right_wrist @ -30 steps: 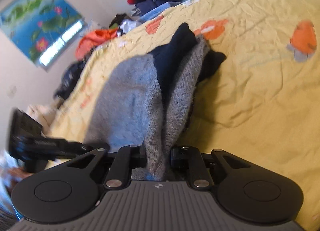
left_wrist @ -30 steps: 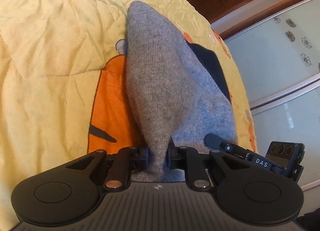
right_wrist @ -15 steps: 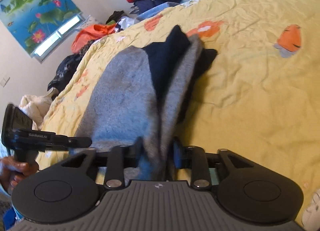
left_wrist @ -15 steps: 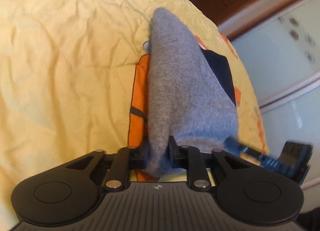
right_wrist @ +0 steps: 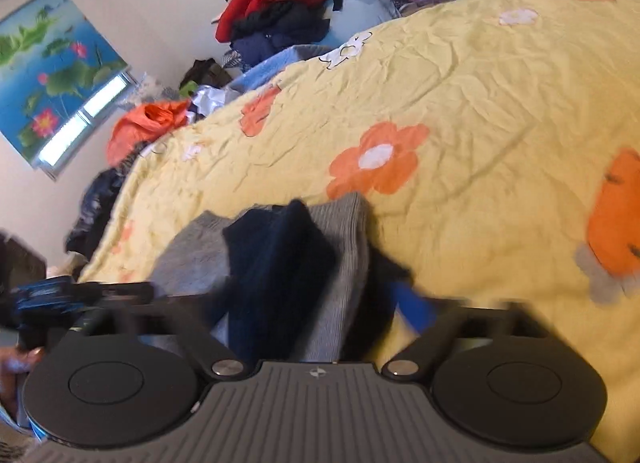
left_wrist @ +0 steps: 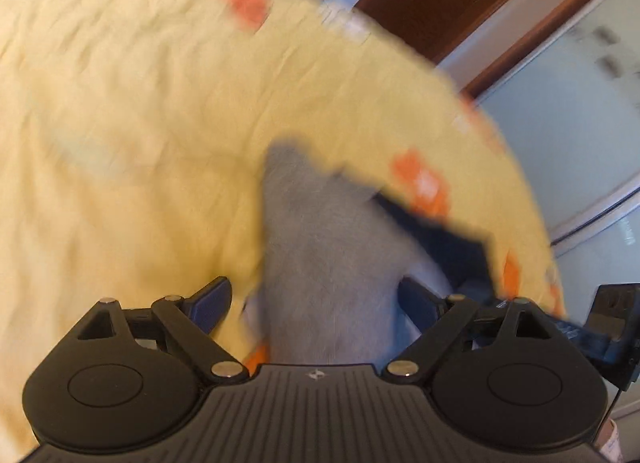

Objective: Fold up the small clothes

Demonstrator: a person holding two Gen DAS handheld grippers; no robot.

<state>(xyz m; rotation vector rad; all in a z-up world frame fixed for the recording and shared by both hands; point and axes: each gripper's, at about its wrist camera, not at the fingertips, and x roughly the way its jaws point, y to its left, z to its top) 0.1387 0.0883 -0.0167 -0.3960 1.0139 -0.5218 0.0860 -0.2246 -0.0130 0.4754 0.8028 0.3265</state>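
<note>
Grey knit with a dark navy part, the small garment [left_wrist: 320,263] lies bunched on the yellow flowered bedspread [left_wrist: 120,123], close in front of both grippers.

Seen from the left wrist, the left gripper [left_wrist: 316,299] has its jaws spread wide and opening. The grey cloth sits between them, but the left finger [left_wrist: 212,301] stands clear over bare bedspread with a yellow gap between it and the knit. The right finger [left_wrist: 418,303] lies right against the edge of the cloth; the picture is smeared, so I cannot tell whether it touches. Nothing is clamped on this side.

Seen from the right wrist, the right gripper [right_wrist: 320,303] looks wide apart as well, though its jaws are closing. The garment [right_wrist: 288,263] shows here as a grey ribbed fold with the navy fabric lying over it, rising between the fingers. The blue pad of the right finger [right_wrist: 414,305] stands off the cloth, with a dark shadowed gap and bedspread [right_wrist: 480,103] between; the left finger is blurred and partly hidden behind the knit, so probably no grip, but that side is unclear.

Beyond the bed's far edge lies a heap of clothes [right_wrist: 280,3], and a lotus picture [right_wrist: 48,63] hangs on the wall.
</note>
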